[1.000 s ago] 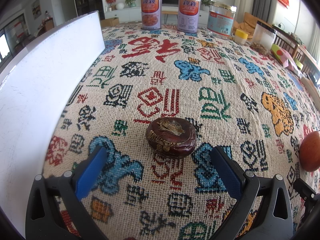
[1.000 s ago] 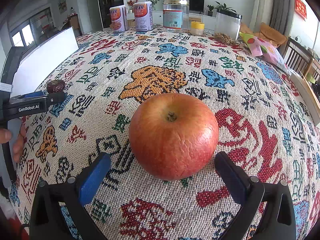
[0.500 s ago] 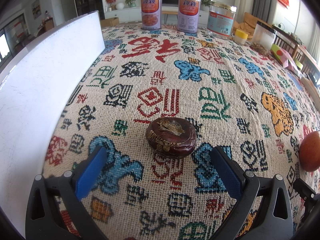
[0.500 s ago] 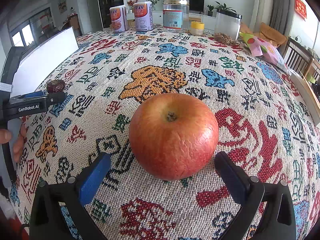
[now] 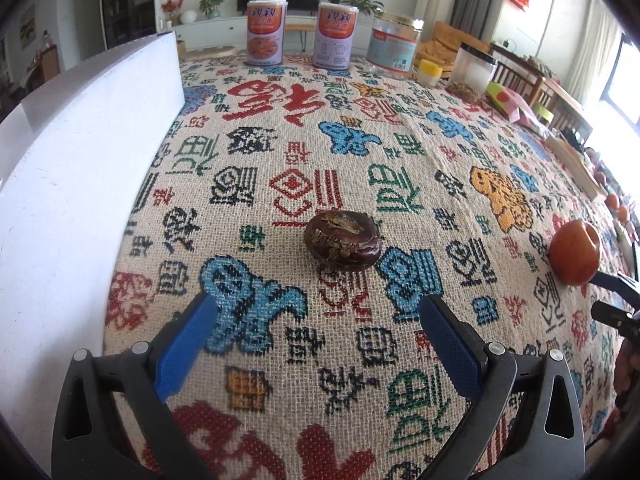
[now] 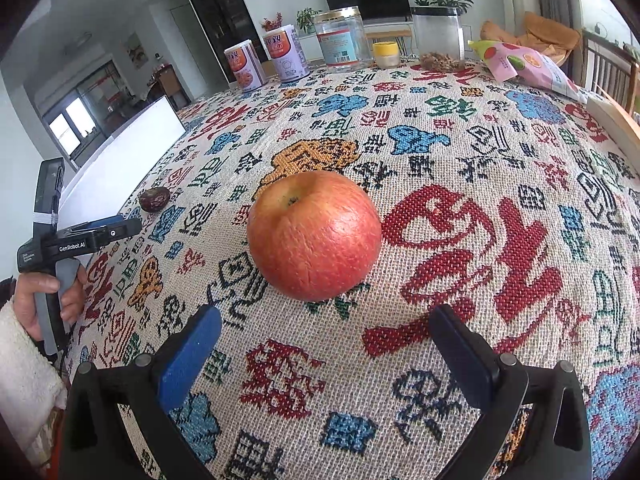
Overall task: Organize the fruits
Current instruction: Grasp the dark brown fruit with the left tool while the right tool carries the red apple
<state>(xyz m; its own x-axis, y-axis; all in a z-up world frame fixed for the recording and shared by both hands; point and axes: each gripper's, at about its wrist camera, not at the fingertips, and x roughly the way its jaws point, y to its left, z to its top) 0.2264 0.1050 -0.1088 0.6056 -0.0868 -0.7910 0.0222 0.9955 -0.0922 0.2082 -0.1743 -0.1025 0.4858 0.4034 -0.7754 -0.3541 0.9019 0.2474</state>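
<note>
Left gripper (image 5: 316, 320) is spread wide w/ nothing between the jaws; the small dark fruit (image 5: 342, 242) sits just ahead of it, centre of the left wrist frame, on the patterned cloth (image 5: 400, 152) covering the desk. Can't say what fruit exactly; looks like a dried date or chestnut type, wrinkled skin w/ a rough patch on top. Probably very light, fairly firm, squat and rounded, so it may roll or skid on the weave if nudged from one side. Best taken across its widest part, low down, both pads closing evenly.

Right gripper (image 6: 324, 328) also wide apart, holding nothing. Apple (image 6: 314, 236) is centre frame in the right wrist view, just beyond the fingertips, stem dimple tilted toward upper left. Skin looks slightly puckered, glossy in spots: likely heavier, stiff, a bit slippery, bruises if squeezed hard. Grip at the equator, approx mid-height, moderate force.

Apple and dark fruit are well apart. White board (image 5: 80, 184) stands along the left of the frame; tins (image 5: 266, 32) and jars (image 6: 340, 40) at the far edge, snack bag (image 6: 524, 64) upper right.
</note>
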